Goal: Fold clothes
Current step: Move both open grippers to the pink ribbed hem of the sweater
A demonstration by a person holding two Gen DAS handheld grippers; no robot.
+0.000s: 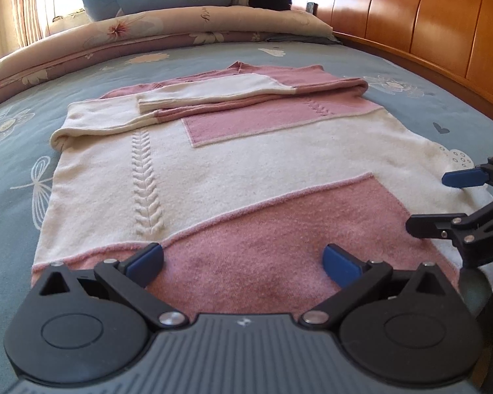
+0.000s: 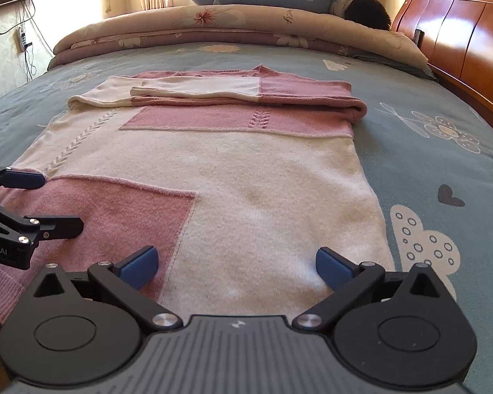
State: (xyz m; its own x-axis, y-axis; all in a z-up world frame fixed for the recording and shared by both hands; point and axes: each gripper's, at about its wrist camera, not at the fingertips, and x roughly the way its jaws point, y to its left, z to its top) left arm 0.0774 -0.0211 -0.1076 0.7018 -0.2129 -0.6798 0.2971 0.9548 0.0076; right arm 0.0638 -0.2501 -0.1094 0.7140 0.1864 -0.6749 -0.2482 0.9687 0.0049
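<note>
Sweater (image 1: 246,170) flat on bed (image 1: 16,151), sleeves folded across. Left gripper (image 1: 243,264) and right gripper (image 2: 235,266) over near hem, fingers apart, nothing held.

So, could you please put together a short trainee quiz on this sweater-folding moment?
1. True or false: both sleeves of the pink and cream sweater are already folded across its chest.
2. Which tongs hover over the pink patch at the hem: the left tongs or the right tongs?
3. What stands along the right side of the bed: A) a wooden headboard, B) a mirror, C) a wardrobe?

Key: 1 true. 2 the left tongs; the right ones are over the cream part. Both are open and hold nothing. 3 A.
</note>
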